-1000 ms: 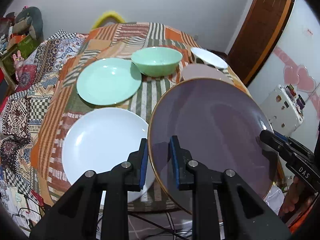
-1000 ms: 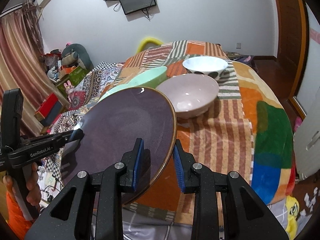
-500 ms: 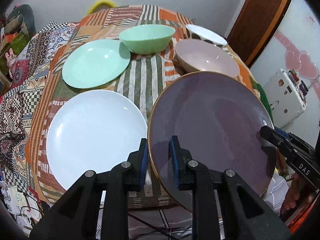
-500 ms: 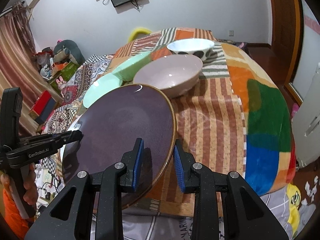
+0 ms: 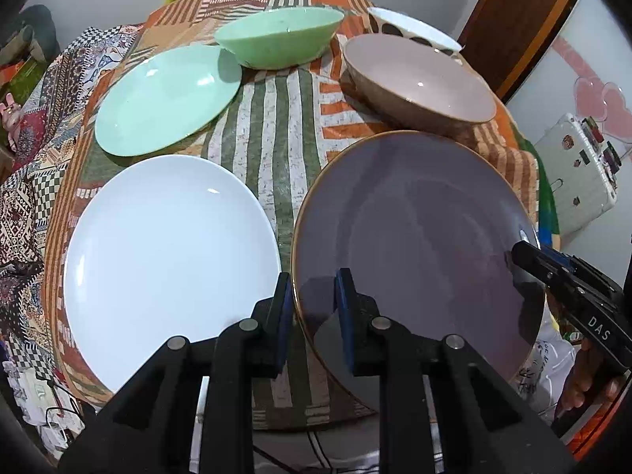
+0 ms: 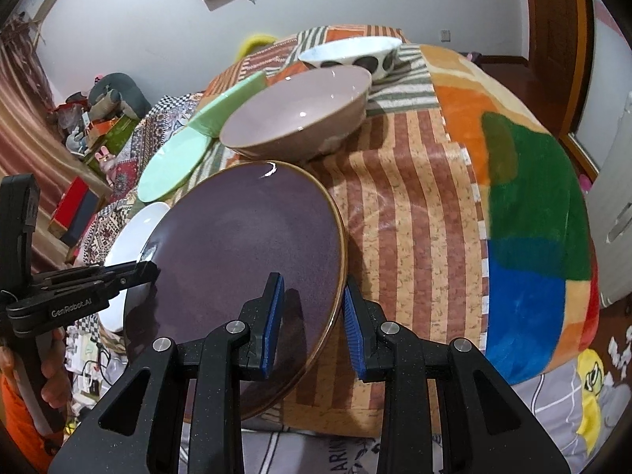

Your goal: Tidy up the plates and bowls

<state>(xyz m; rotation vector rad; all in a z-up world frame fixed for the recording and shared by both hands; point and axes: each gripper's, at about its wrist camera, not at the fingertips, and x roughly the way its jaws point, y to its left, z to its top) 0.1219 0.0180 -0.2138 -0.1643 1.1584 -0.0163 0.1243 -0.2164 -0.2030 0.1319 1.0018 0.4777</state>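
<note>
The purple plate [image 5: 414, 237] hangs just above the near edge of the table [image 6: 414, 197], between the white plate [image 5: 166, 252] and the pinkish bowl [image 5: 418, 79], carried by opposite sides of its rim. The left tongs [image 5: 314, 312] are clamped on the near-left rim, one pad above and one below; the right tongs [image 6: 312, 316] pinch the far side likewise. It looks like glazed stoneware: stiff, fairly heavy, slick and breakable, so the raised rim is the sensible place to hold, and two grips stop it tipping. Behind stand a green plate [image 5: 166, 98], a green bowl [image 5: 276, 35] and a spotted bowl [image 6: 351, 55].
</note>
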